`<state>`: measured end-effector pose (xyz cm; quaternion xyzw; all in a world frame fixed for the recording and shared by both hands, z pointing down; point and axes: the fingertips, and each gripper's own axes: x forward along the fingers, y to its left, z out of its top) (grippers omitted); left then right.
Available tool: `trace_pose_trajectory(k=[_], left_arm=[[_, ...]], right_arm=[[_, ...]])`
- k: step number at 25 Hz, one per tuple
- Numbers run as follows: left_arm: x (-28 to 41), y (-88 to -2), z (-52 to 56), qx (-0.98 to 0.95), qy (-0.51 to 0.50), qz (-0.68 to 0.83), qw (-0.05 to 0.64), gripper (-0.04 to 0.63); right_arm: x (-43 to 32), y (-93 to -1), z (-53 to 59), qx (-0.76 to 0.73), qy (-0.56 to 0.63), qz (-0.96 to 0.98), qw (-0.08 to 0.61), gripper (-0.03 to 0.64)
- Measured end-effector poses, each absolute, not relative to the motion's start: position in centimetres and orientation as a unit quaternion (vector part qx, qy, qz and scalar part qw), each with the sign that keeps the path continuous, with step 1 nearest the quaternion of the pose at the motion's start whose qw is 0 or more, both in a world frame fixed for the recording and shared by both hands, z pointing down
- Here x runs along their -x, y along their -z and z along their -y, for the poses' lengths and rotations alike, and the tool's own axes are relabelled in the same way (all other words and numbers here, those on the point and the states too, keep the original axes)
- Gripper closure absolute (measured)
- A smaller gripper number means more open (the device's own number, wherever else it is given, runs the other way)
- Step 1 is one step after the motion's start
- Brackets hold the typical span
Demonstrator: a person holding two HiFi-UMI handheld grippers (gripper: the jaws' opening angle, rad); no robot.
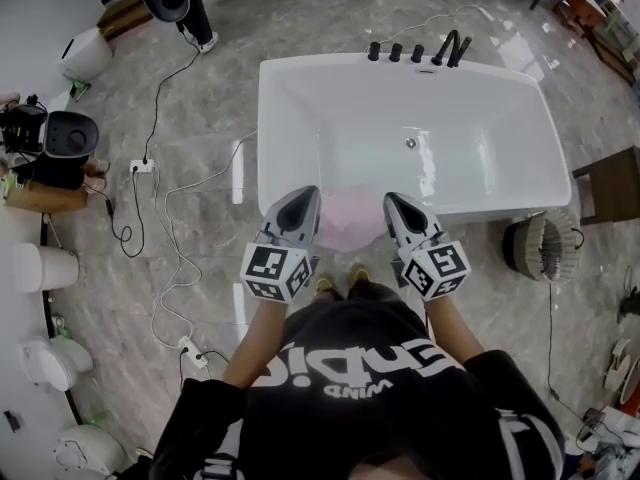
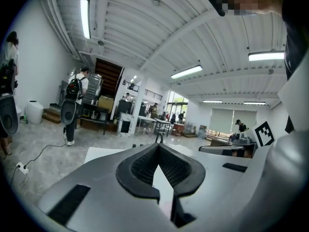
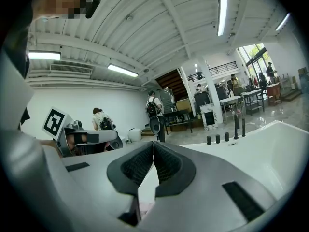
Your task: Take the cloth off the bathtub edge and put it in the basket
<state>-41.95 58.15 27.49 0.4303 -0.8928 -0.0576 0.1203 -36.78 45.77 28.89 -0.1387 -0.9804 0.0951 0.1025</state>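
Plainly, the pink cloth (image 1: pixel 350 218) hangs over the near edge of the white bathtub (image 1: pixel 270 128), and it sits between the 2 grippers. The left gripper (image 1: pixel 305 200) is just beside its left end and the right gripper (image 1: pixel 395 203) just beside its right end. Both point across the rim toward the tub's inside.

The cloth's long axis runs along the tub edge, crosswise to the way both sets of jaws point. It lies lower than the jaw tips and to their inner sides, not in front of either one.

Each gripper view shows the jaws closed tip to tip with nothing between them. Only a narrow gap shows below the tips.

Neither hand looks clearly nearer to the cloth. The woven basket (image 1: pixel 540 248) stands on the floor by the tub's right corner, well apart from the cloth and on the right gripper's side. I judge that either gripper would need to open, turn inward and dip before it could take the fabric.
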Motion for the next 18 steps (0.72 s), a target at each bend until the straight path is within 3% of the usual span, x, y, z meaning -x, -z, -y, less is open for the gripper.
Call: trace_pose_trajectory(k=[18], left_arm=[[45.3,-38.3,-55.7,-0.411,0.075,0.887,0.196,0.581]], right_arm=[[41.0,-39.4,-45.0,0.183,-0.079,0.964,0.174,0.603]])
